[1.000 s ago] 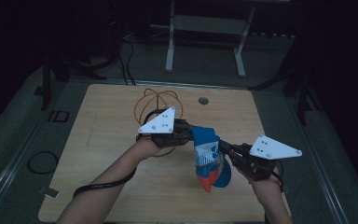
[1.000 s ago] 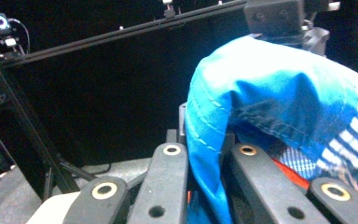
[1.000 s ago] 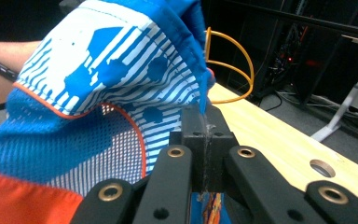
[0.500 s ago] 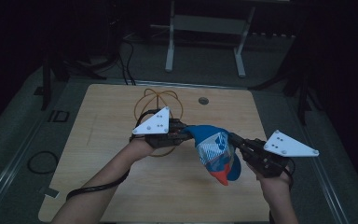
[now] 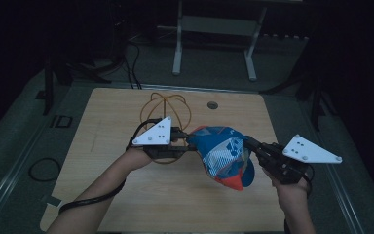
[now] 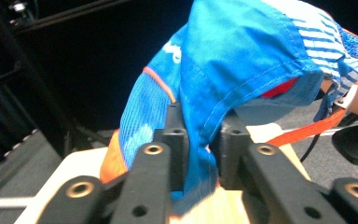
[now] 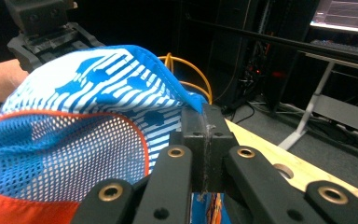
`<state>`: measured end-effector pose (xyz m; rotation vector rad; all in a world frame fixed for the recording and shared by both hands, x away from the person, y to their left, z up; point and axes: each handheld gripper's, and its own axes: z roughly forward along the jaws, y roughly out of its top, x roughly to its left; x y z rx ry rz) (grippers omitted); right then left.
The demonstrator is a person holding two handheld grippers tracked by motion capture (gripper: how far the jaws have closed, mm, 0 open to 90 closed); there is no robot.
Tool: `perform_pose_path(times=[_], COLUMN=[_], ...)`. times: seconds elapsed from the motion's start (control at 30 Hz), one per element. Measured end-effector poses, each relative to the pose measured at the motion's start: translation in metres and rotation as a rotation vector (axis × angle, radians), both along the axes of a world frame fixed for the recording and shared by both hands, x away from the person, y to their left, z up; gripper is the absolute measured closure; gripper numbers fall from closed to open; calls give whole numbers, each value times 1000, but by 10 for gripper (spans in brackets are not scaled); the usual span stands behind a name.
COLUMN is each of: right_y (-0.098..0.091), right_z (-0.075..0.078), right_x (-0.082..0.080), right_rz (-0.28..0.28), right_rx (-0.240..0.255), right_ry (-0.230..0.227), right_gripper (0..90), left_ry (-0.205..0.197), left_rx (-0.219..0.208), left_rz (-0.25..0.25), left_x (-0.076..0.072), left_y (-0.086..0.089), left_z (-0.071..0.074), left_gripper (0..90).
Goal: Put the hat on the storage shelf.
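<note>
Stretched sideways since a second ago, one blue fabric cap (image 5: 222, 155) with white stripes, mesh panel and orange brim now spans level between two grippers above the pale wooden table (image 5: 107, 117); its brim hangs toward the person. Left gripper (image 6: 200, 149) jaws have just been opening, cloth loose between them; right gripper (image 7: 206, 140) pinches the cap's edge tight.

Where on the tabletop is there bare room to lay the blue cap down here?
The table is bare along its left side, and along the near edge between the two forearms. The far right corner past the round hole is free too. Crowded: the middle, with the orange wire frame, left gripper, cap and right gripper.
</note>
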<state>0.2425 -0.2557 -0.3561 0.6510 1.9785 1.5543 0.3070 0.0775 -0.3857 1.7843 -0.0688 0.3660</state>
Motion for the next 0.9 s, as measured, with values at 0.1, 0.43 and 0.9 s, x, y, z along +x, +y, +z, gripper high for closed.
perform_pose_path(times=[0.1, 0.43, 0.9], right_y=[-2, 0, 39], right_z=[3, 16, 48], right_x=[0, 7, 41], right_rz=[-7, -29, -26], right_rx=[12, 24, 42], right_ry=[-7, -25, -50], right_gripper=[900, 900, 900], left_ry=[43, 82, 117], left_rx=[-1, -65, -84], left_rz=[34, 203, 499], left_x=[-1, -13, -33], left_y=[6, 43, 102], left_z=[1, -7, -49], left_gripper=[640, 276, 21])
